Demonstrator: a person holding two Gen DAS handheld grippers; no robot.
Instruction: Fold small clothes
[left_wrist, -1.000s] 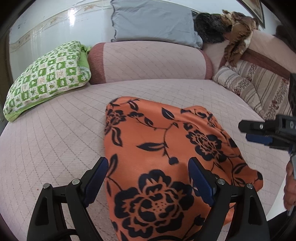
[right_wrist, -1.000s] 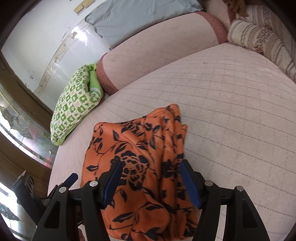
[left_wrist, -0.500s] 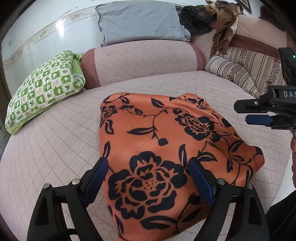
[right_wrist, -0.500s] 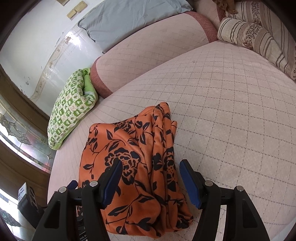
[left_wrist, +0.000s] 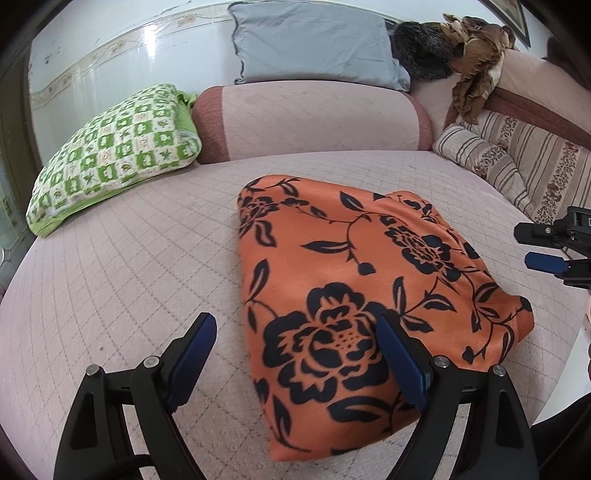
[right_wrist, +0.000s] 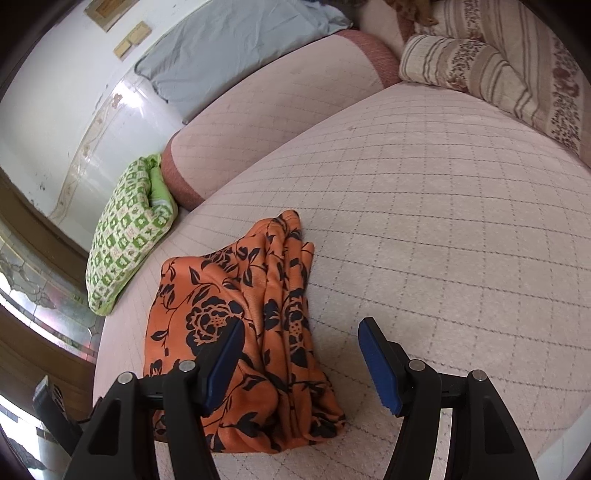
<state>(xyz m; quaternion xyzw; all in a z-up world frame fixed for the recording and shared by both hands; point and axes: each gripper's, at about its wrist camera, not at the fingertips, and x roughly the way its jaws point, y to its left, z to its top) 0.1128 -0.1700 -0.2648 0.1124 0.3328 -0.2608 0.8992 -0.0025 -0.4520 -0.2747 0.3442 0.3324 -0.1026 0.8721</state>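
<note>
The orange cloth with black flower print (left_wrist: 354, 295) lies folded into a compact bundle on the pink quilted bed (left_wrist: 122, 280), where both tools now sit farther back from it than a second ago. The left tool (left_wrist: 295, 360) and right tool (right_wrist: 301, 360) stand open, gripping nothing. The folding looks finished, though the bundle's underside is hidden.

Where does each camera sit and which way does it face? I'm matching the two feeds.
Left wrist: on the left tongs, angled down at the orange cloth on the bed; own fingers show, right tongs at the right edge.
Right wrist: on the right tongs, angled down over the cloth's bunched edge; own fingers show.
Shared: cloth, bed, green pillow.
</note>
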